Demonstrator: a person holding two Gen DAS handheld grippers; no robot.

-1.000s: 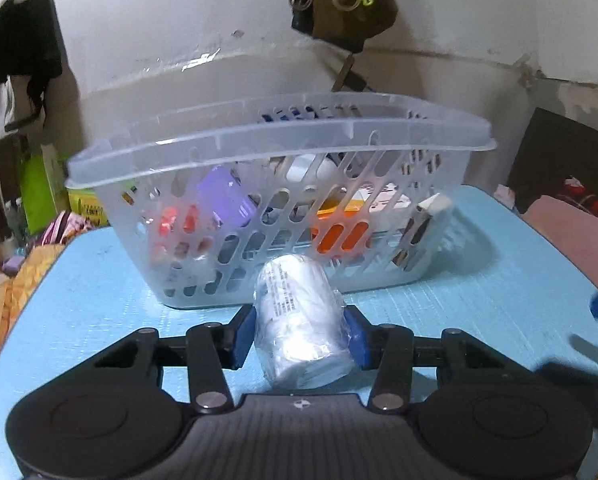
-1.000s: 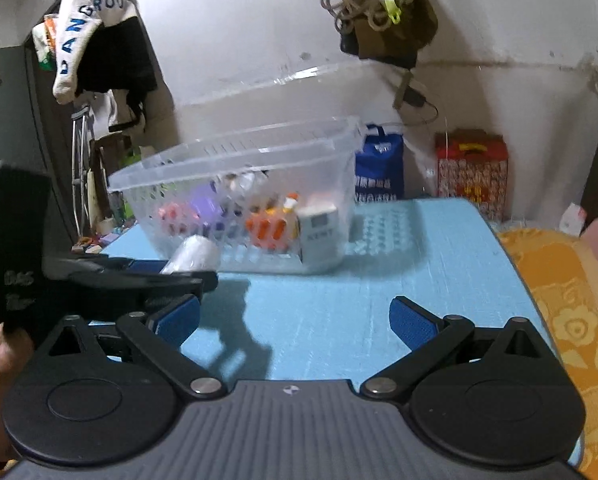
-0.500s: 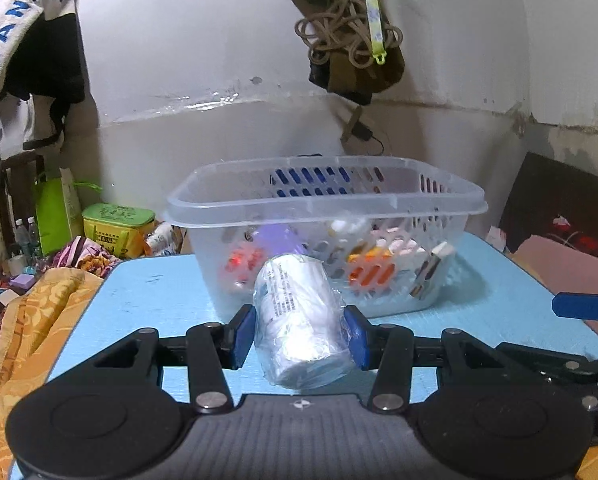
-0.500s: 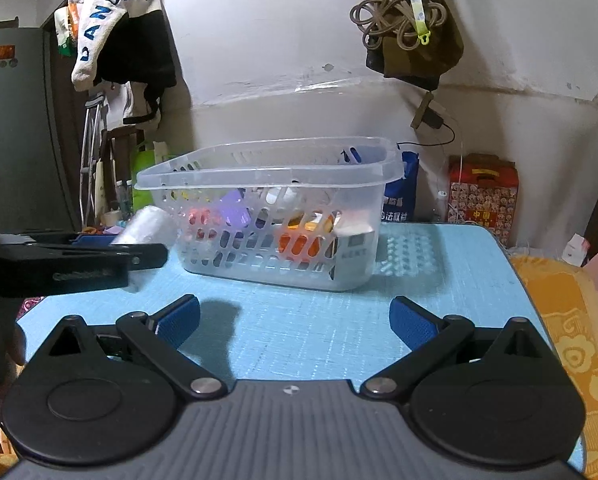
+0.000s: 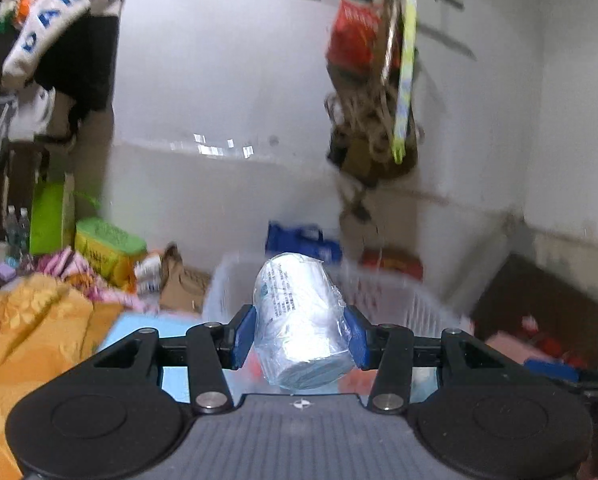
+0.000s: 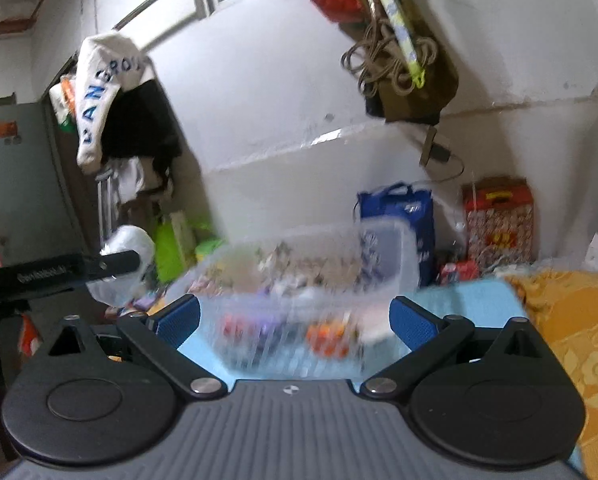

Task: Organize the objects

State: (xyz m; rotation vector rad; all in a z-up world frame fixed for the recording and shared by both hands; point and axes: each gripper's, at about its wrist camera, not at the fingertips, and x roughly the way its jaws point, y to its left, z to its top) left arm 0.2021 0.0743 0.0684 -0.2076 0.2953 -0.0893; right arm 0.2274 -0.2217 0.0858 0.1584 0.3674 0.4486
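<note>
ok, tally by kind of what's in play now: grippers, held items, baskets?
Grippers: 2, left gripper and right gripper
Wrapped rolls: 1, the plastic-wrapped roll held by the left
Baskets: 1, the clear basket; contents too blurred to count
Total: 4

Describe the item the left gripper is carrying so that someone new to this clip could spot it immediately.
Find the clear slotted basket on the blue table. In front of it, the left gripper clamps a plastic-wrapped roll between its blue pads. It is the only white, shiny cylinder with small blue print.
</note>
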